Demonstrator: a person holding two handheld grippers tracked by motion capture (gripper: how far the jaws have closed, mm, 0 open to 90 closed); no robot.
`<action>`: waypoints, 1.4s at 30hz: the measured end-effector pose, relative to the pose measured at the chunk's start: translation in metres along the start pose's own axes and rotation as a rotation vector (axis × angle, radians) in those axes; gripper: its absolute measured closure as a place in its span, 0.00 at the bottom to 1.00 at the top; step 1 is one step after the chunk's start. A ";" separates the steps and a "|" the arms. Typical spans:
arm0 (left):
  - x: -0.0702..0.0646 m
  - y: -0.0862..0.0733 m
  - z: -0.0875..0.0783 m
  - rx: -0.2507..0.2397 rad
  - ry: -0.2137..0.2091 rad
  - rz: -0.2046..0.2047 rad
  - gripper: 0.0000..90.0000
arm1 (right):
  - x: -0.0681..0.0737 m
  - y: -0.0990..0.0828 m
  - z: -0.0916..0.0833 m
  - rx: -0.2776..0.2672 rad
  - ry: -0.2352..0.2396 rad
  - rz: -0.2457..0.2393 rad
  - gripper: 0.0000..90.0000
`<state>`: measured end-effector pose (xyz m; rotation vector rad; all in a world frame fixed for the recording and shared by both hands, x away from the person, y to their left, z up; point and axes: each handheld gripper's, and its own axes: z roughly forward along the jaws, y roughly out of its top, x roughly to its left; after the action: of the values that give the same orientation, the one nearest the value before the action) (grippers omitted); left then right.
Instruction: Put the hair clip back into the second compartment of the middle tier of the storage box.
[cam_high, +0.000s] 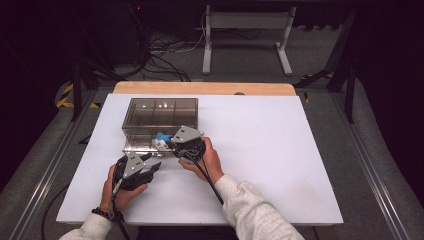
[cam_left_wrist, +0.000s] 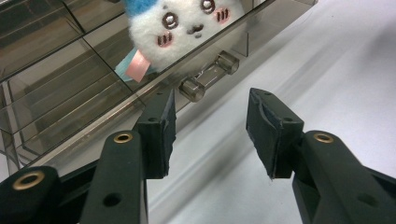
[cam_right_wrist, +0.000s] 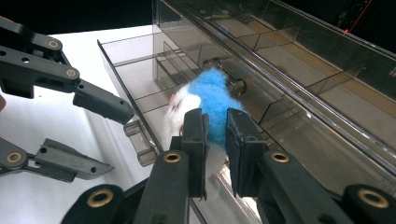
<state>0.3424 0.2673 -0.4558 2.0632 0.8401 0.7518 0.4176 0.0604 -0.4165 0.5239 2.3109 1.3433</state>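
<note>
A smoky clear drawer box stands on the white table top, its lower drawer pulled out toward me. My right gripper is shut on a white and blue plush toy, holding it over the open drawer. The toy's face shows through the drawer front in the left gripper view. My left gripper stands open just in front of the drawer's clear handle, apart from it, with nothing between its jaws. From above, the left gripper sits below and left of the right gripper.
Dividers split the drawers into several compartments. A wooden strip runs along the table's far edge. Cables and a white frame stand lie on the floor beyond. White surface stretches to the right of the box.
</note>
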 end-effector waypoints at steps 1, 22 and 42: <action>0.000 0.000 0.000 0.000 -0.002 0.000 0.60 | 0.000 0.000 0.000 0.004 -0.001 0.000 0.88; 0.006 0.002 -0.018 -0.089 0.070 0.013 0.60 | -0.003 0.004 0.005 0.039 0.034 0.077 0.47; 0.020 0.004 -0.012 -0.076 0.059 -0.023 0.51 | 0.005 0.014 0.017 0.046 0.042 0.074 0.76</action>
<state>0.3463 0.2857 -0.4418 1.9700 0.8534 0.8232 0.4233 0.0815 -0.4128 0.6066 2.3827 1.3489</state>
